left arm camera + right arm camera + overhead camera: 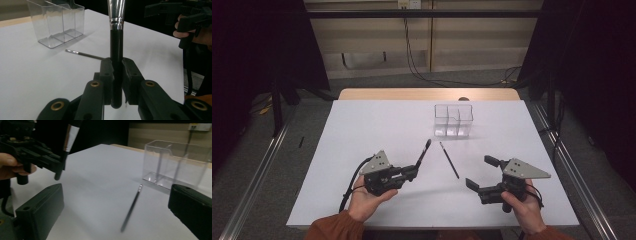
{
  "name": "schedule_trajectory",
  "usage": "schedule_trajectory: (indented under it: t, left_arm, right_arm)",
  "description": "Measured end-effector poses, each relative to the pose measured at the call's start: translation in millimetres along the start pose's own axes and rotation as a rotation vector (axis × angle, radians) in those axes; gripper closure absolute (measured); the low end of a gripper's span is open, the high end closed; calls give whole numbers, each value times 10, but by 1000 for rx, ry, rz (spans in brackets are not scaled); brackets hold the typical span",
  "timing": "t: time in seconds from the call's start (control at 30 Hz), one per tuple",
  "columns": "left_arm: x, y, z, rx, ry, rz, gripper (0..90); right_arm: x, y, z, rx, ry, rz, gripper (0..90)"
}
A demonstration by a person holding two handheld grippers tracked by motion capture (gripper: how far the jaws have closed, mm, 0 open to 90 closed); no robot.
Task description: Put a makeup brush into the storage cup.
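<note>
Your two hands come in nearest the camera at the bottom of the high view, and beneath them the wide white rectangular surface [362, 125] carries everything else. Toward its far edge, right of the middle, stands the clear plastic organiser box with inner dividers [453, 120], upright and well apart from both of your hands. Your left gripper [413, 173] has its fingers [107, 72] closed narrow on the black lower handle of the black-handled makeup brush with a silver metal collar [116, 47]; in the left gripper view the handle runs straight up between them, and in the right gripper view the brush's lower tip hangs clear of the surface. Your right gripper [482, 172] hovers with its fingers [40, 212] spread wide and nothing between them. Between your two grippers, nearer the right one, the thin dark pencil-like stick [449, 160] lies flat on the surface, slanting toward the box but apart from it.
</note>
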State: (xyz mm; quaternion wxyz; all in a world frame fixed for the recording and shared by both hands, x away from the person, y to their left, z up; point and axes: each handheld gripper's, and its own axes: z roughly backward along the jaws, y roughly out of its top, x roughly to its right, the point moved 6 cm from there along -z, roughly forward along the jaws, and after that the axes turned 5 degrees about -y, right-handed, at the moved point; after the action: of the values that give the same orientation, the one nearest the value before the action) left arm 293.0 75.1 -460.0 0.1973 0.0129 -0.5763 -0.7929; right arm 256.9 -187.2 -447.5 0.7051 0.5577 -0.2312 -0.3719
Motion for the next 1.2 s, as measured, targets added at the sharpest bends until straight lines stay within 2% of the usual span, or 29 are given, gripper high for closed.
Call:
schedule_trajectory:
  t: [0.1, 0.2, 0.33, 0.53, 0.67, 0.77, 0.93, 1.0, 1.2]
  left_arm:
    - [8, 8, -54, -7, -2, -4, 798]
    - [25, 25, -107, -5, 0, -10, 797]
    - [48, 78, -180, -2, -8, -9, 797]
    - [57, 147, -304, 19, -11, -8, 797]
    - [107, 163, -370, 32, -23, -10, 797]
    - [124, 154, -389, 24, -25, -23, 797]
    - [123, 144, -405, 34, -35, -9, 797]
    - [117, 151, -403, 38, -32, -10, 797]
    - [101, 135, -415, 29, -28, -18, 797]
  right_arm:
    - [-80, 48, -70, 9, 51, 6, 0]
    - [-133, 74, -138, 5, 76, -20, 0]
    - [-174, 139, -182, 1, 102, -23, 0]
    - [-207, 277, -240, 20, 115, -18, 0]
    - [-262, 266, -321, -8, 135, -17, 0]
    - [-298, 253, -384, -21, 131, -17, 0]
    - [-363, 297, -454, -4, 131, -1, 5]
    - [-379, 320, -485, -1, 132, 7, 38]
    - [-405, 380, -606, 10, 128, -6, 143]
